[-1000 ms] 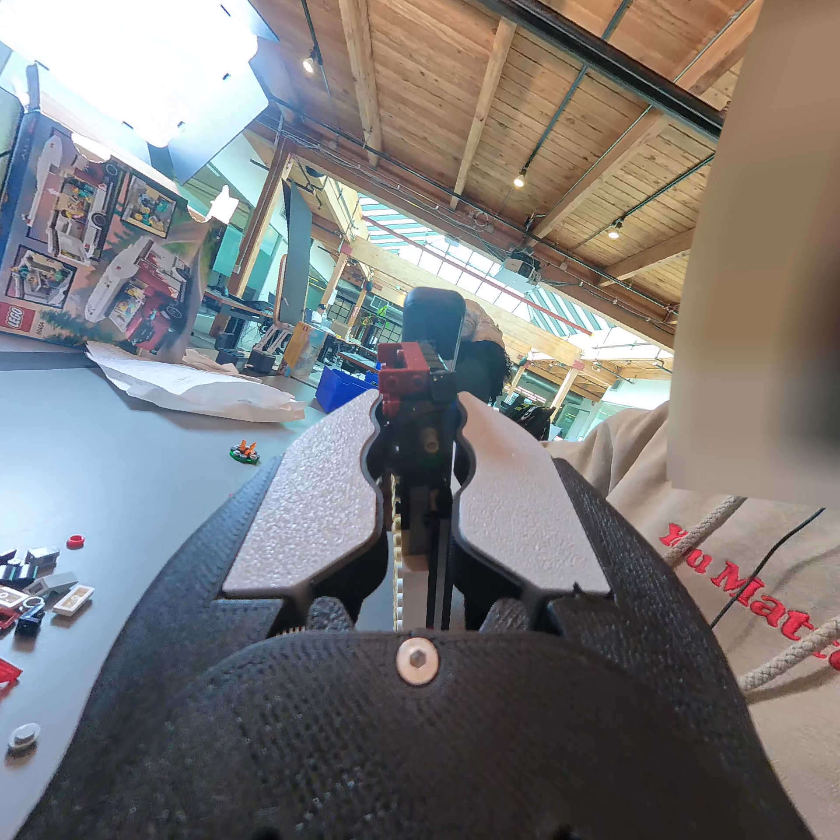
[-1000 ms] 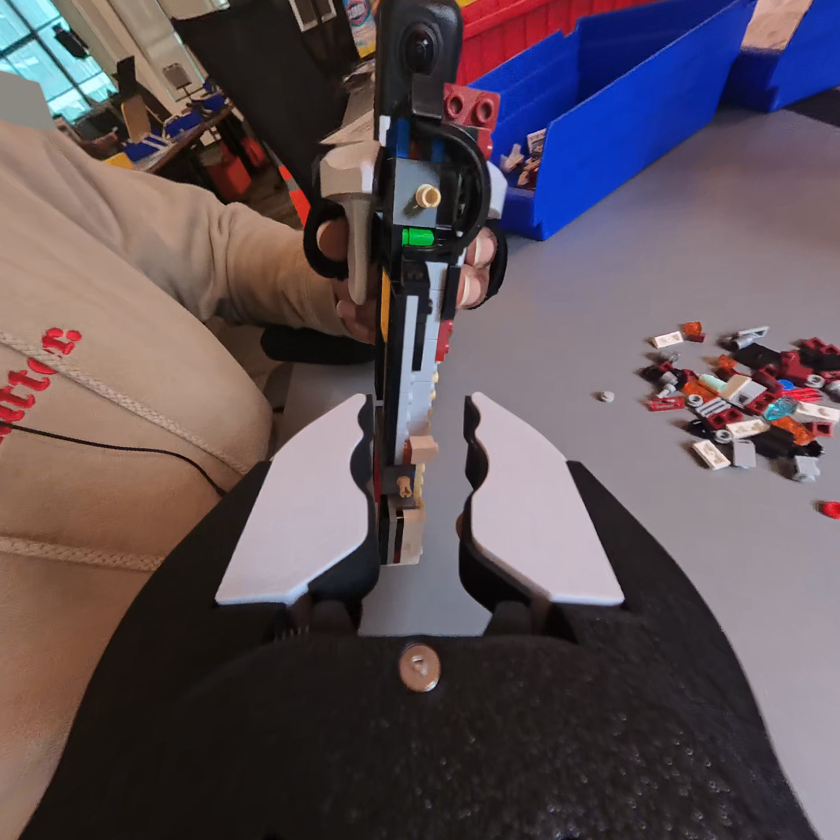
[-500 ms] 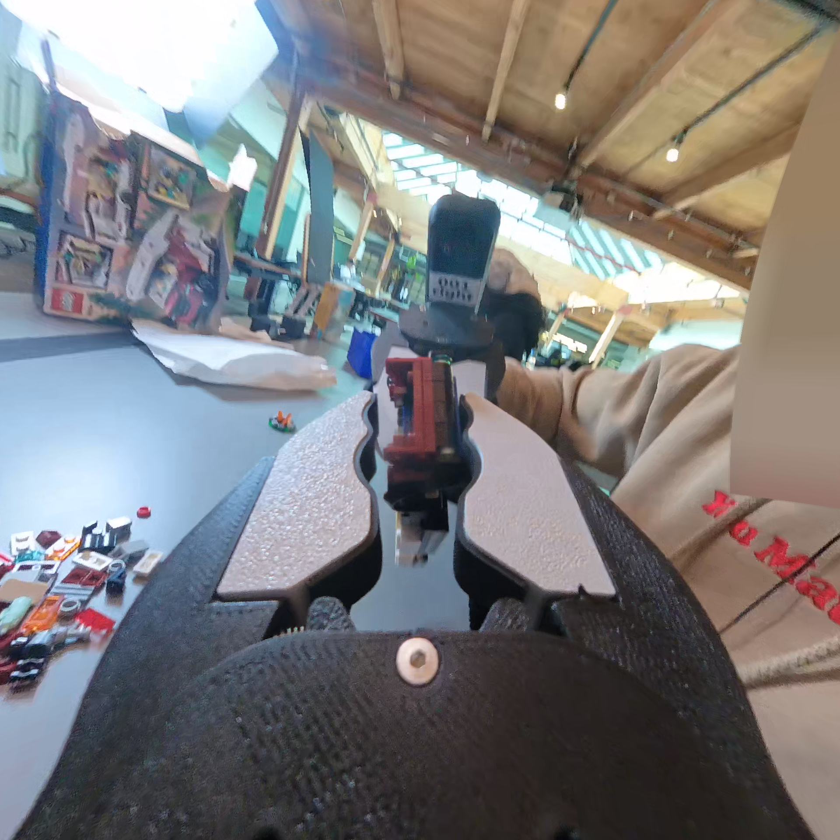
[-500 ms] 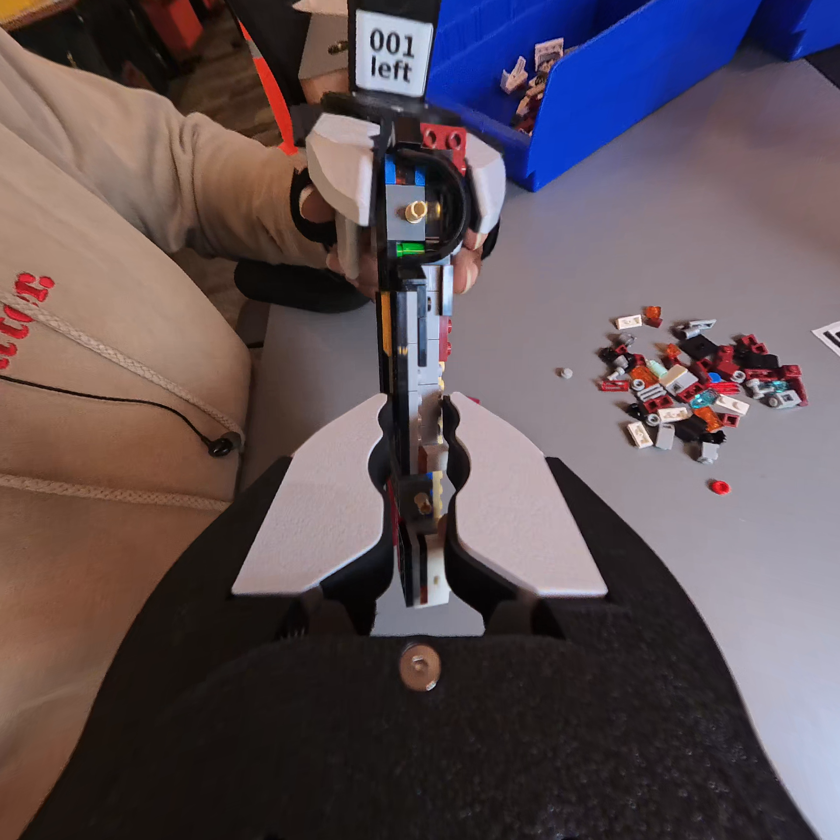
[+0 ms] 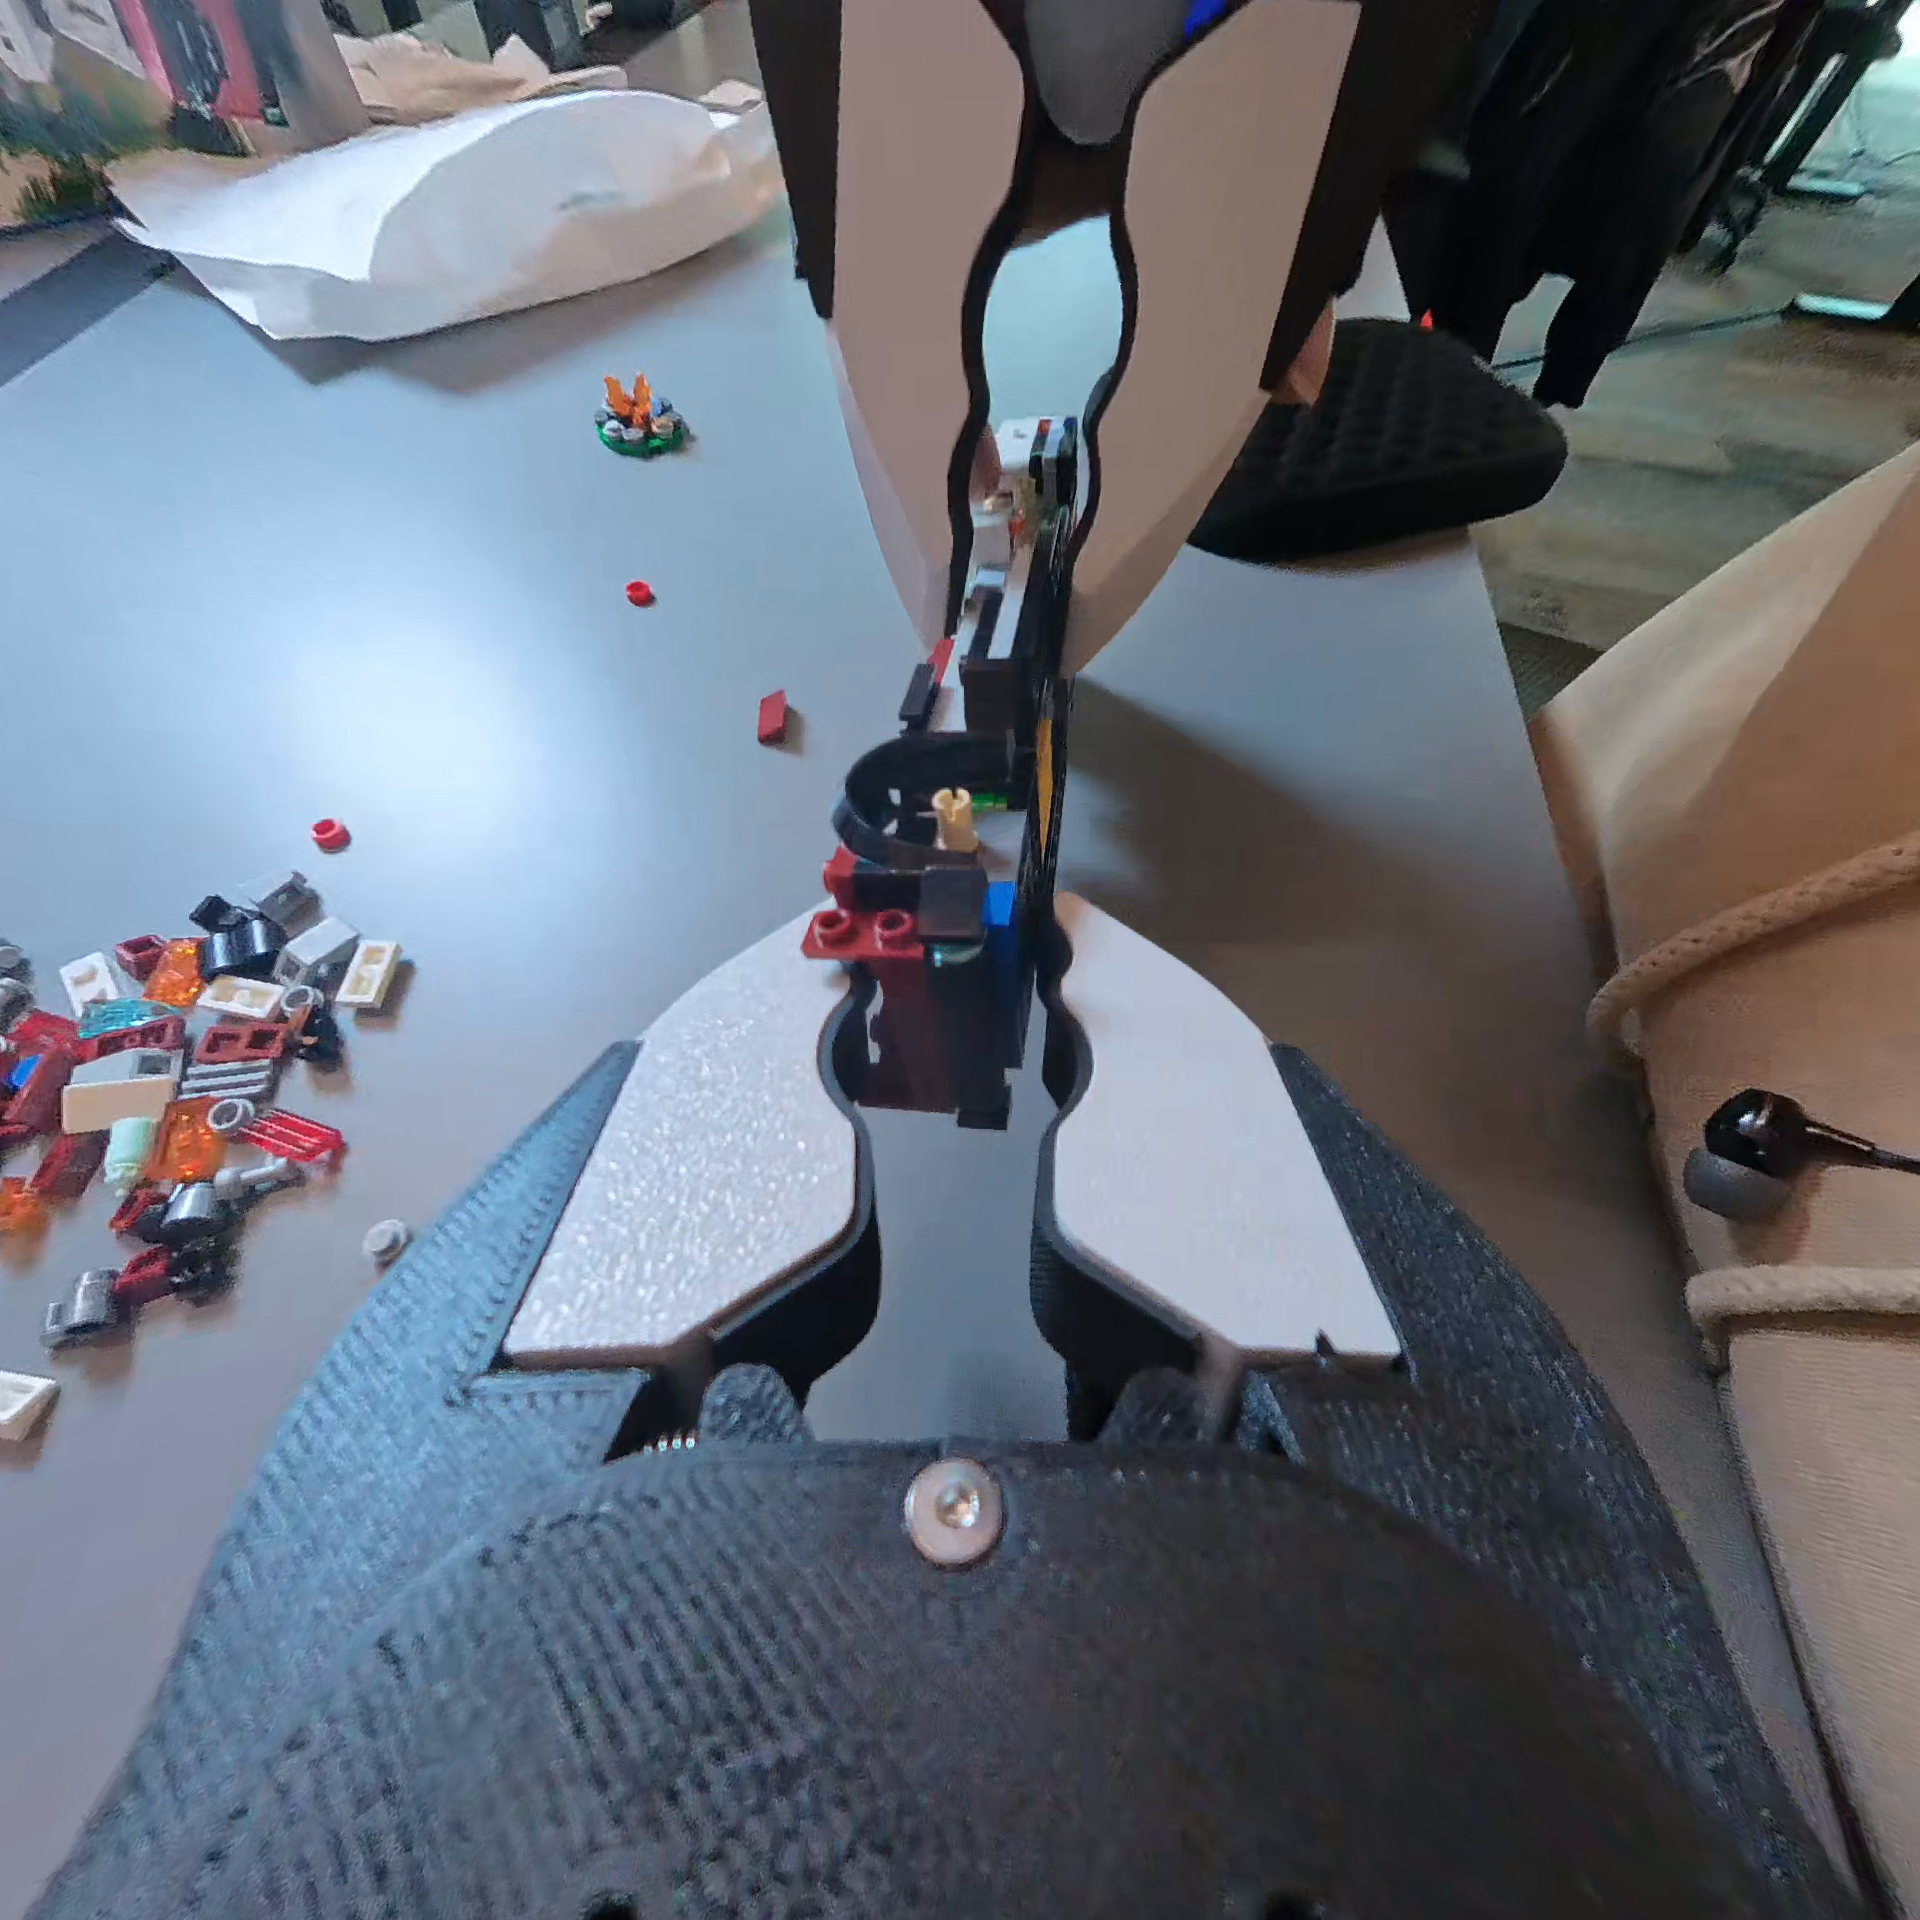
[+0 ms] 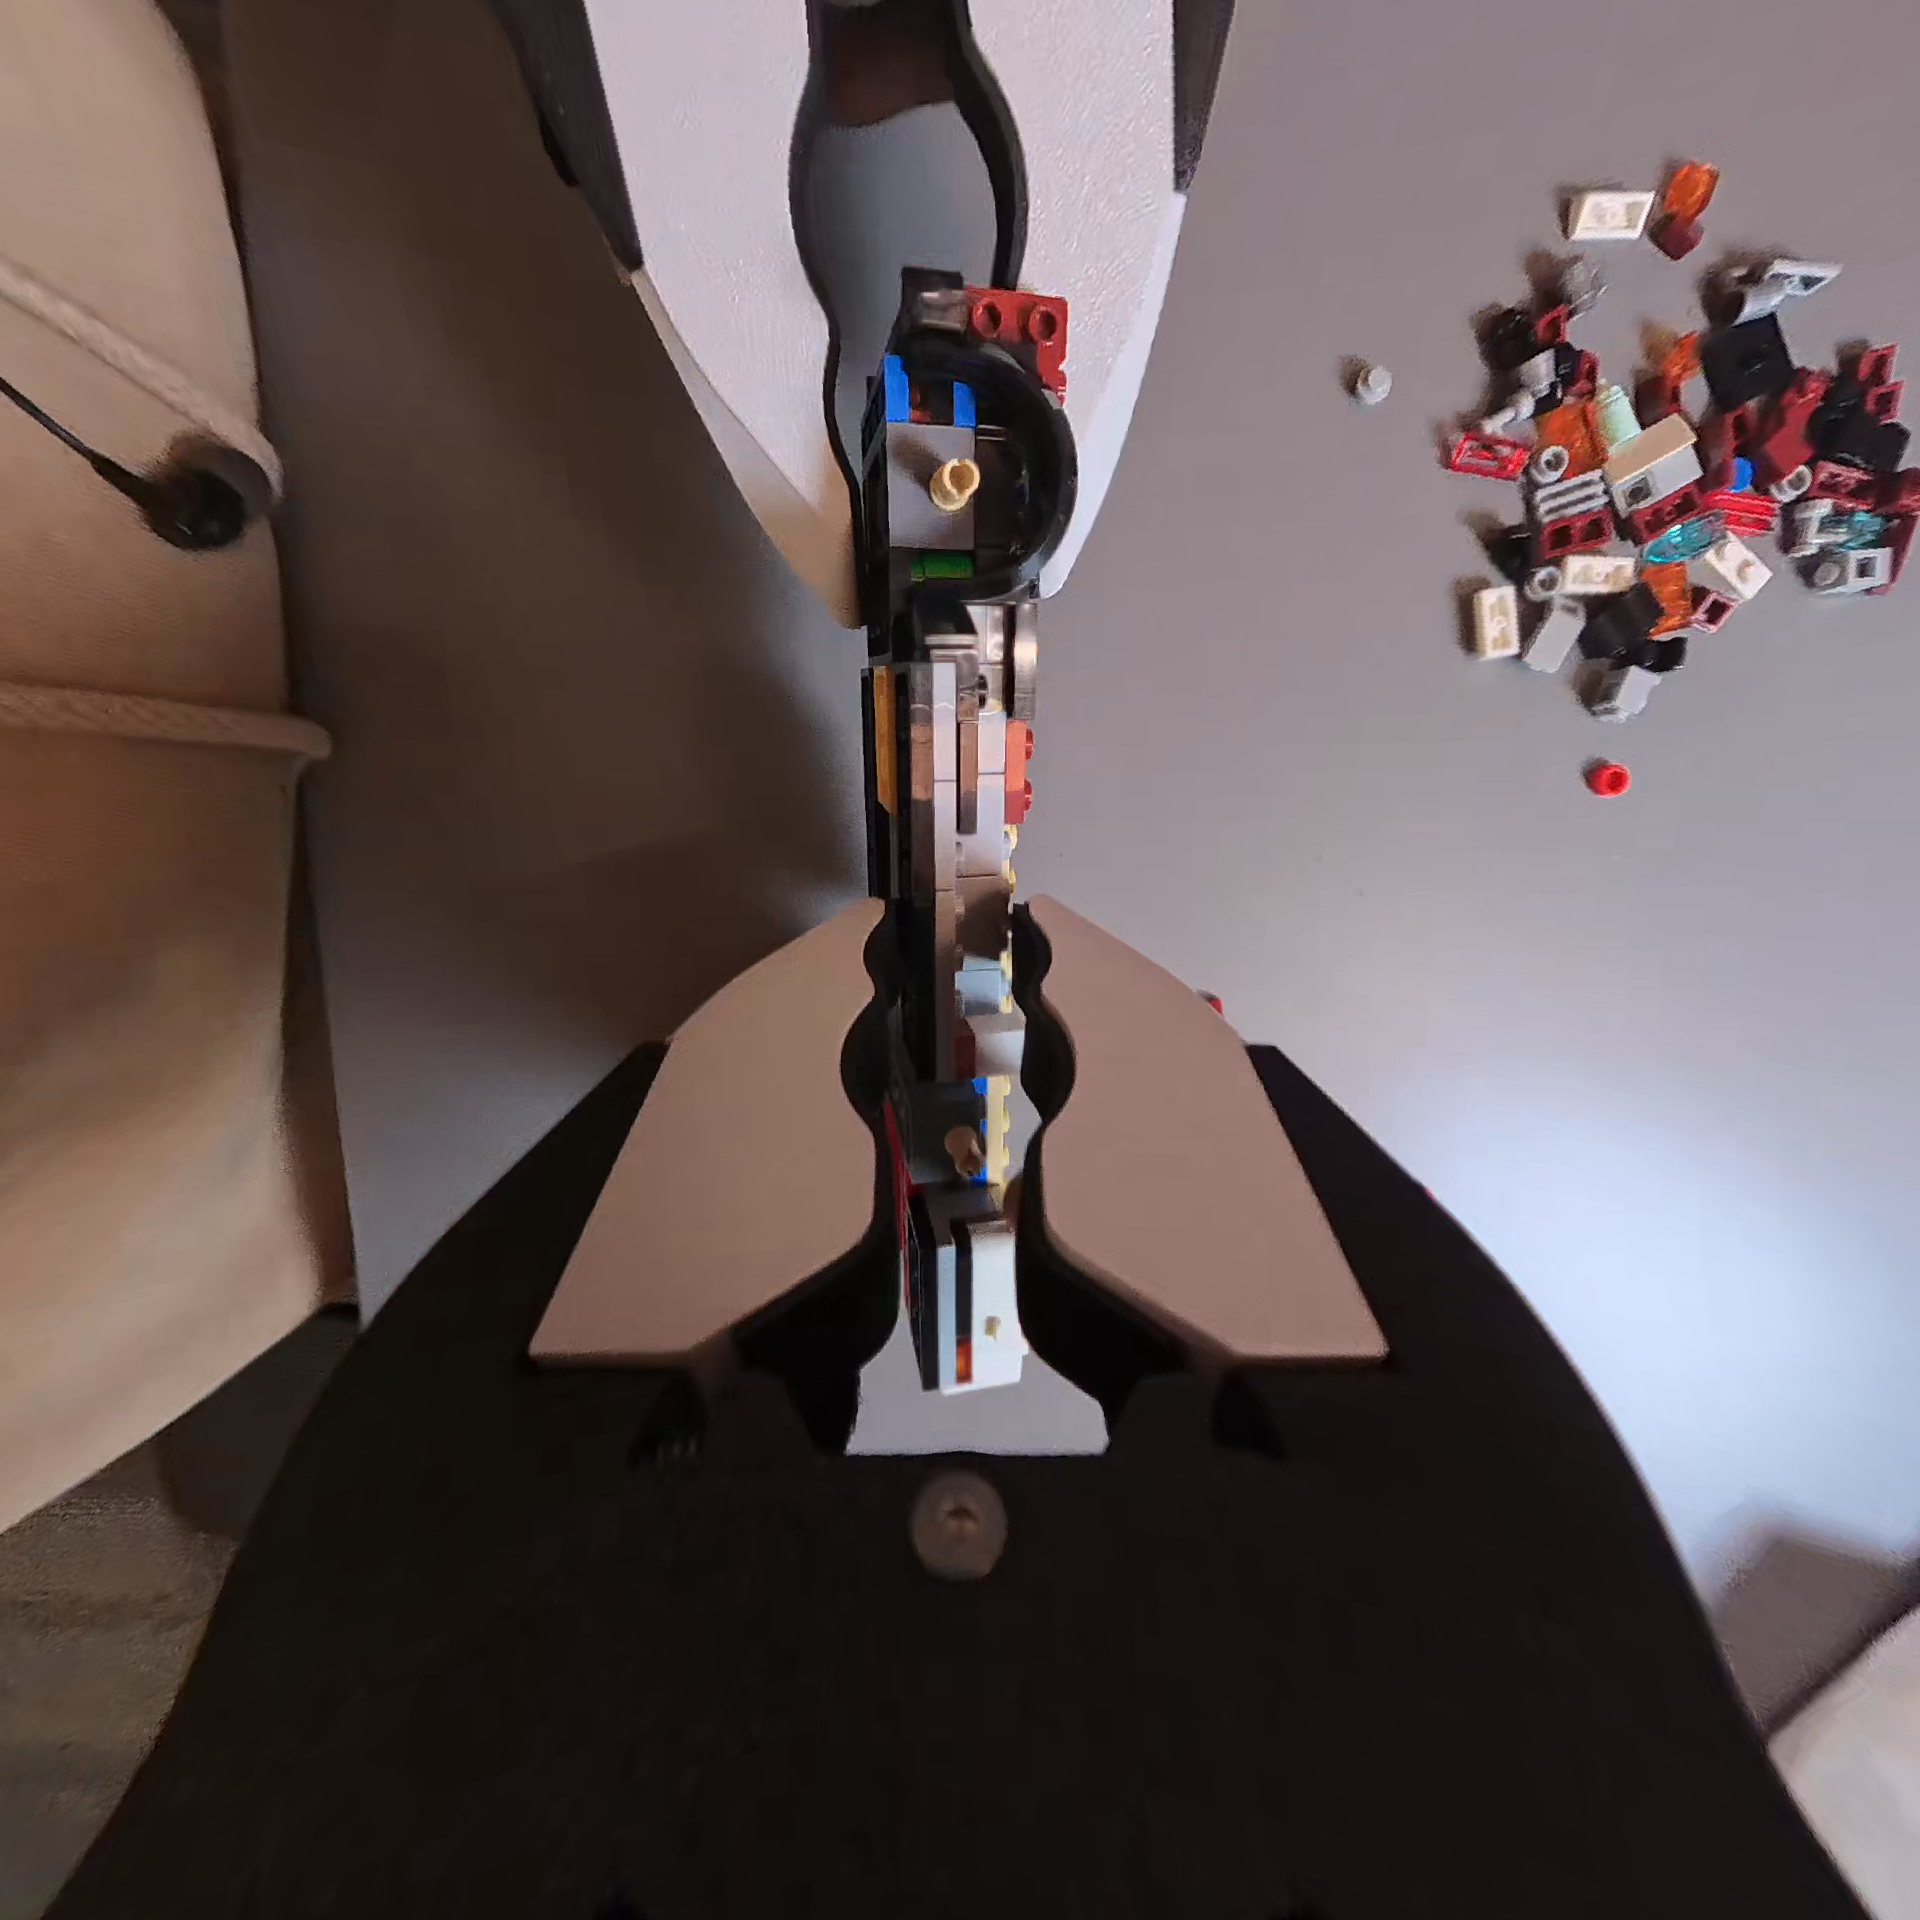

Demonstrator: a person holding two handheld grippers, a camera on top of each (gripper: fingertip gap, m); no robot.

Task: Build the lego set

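A long, narrow brick model of black, dark red, white and blue parts (image 5: pixel 914 1039) hangs over the grey table (image 5: pixel 416 644), held at both ends. My left gripper (image 5: pixel 951 935) is shut on its dark red and black end, beside a black wheel arch with a tan pin (image 5: pixel 951 816). My right gripper (image 6: pixel 948 914) is shut on the other end, white and black (image 6: pixel 977 1288). Each gripper also shows at the top of the other's view: the right gripper (image 5: pixel 1008 634) in the left wrist view, the left gripper (image 6: pixel 951 603) in the right wrist view.
A pile of loose small bricks (image 5: pixel 156 1060) lies left of the model, and also shows in the right wrist view (image 6: pixel 1683 488). Single red pieces (image 5: pixel 771 717) lie nearer. A white paper bag (image 5: pixel 447 197) lies farther back. A person's beige hoodie (image 5: pixel 1766 831) and a black chair (image 5: pixel 1382 436) are to the right.
A second ago the right gripper stood open around the model; it has since shut on it. Both grippers have tilted down toward the table with the model between them.
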